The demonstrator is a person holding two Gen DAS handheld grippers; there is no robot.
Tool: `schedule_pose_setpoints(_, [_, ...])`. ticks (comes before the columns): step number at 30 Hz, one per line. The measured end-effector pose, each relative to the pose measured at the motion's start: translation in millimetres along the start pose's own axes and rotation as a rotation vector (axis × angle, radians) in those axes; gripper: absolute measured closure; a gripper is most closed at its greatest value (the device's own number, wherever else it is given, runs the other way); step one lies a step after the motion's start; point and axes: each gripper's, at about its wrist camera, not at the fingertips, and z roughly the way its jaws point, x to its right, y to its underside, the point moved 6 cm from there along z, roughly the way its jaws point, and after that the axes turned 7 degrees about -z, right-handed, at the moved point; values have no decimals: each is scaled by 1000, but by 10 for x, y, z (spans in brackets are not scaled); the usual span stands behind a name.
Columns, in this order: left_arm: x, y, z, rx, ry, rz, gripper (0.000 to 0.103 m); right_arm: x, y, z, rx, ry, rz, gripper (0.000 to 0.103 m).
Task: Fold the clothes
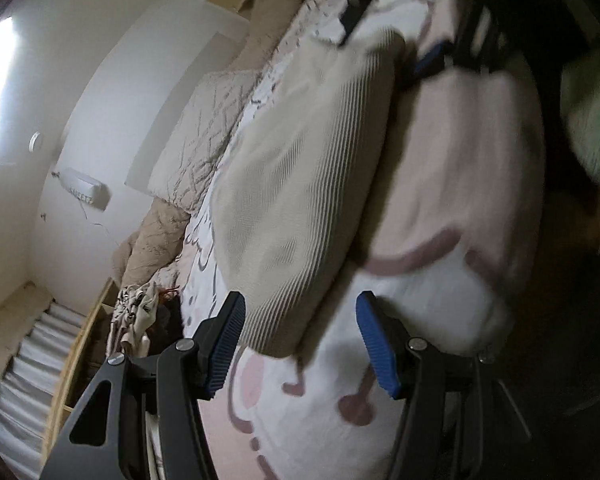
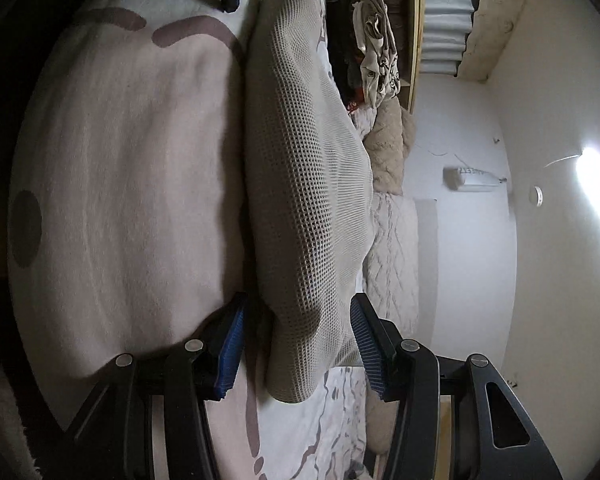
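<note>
a beige waffle-knit garment (image 2: pixel 308 184) lies folded into a long, thick bundle on a bed, on top of a pale pink blanket with brown line drawings (image 2: pixel 132 184). in the left wrist view the same garment (image 1: pixel 300 184) stretches from near to far across the blanket (image 1: pixel 460 168), its near end lying between the fingers.

the right gripper (image 2: pixel 296 344) has its jaws spread wide on either side of the garment's near end; the blue pads (image 2: pixel 230 354) stand beside the fabric, and whether they touch it cannot be told. the left gripper (image 1: pixel 300 344) also has its jaws released, with the garment's near corner reaching into the gap, not pinched. at the far end of the garment in the left wrist view the right gripper (image 1: pixel 432 60) shows blurred.

further left lie a quilted beige cover (image 1: pixel 196 144) and a crumpled printed cloth (image 1: pixel 136 312) beside a wooden frame (image 1: pixel 80 356). a white wall (image 2: pixel 480 280) carries a bright lamp (image 2: pixel 598 196).
</note>
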Motion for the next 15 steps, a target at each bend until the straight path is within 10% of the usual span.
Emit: schedule_pose_setpoints(15, [36,-215,317,78,-62,183,44,151,-18,315,-42,67,-8,52])
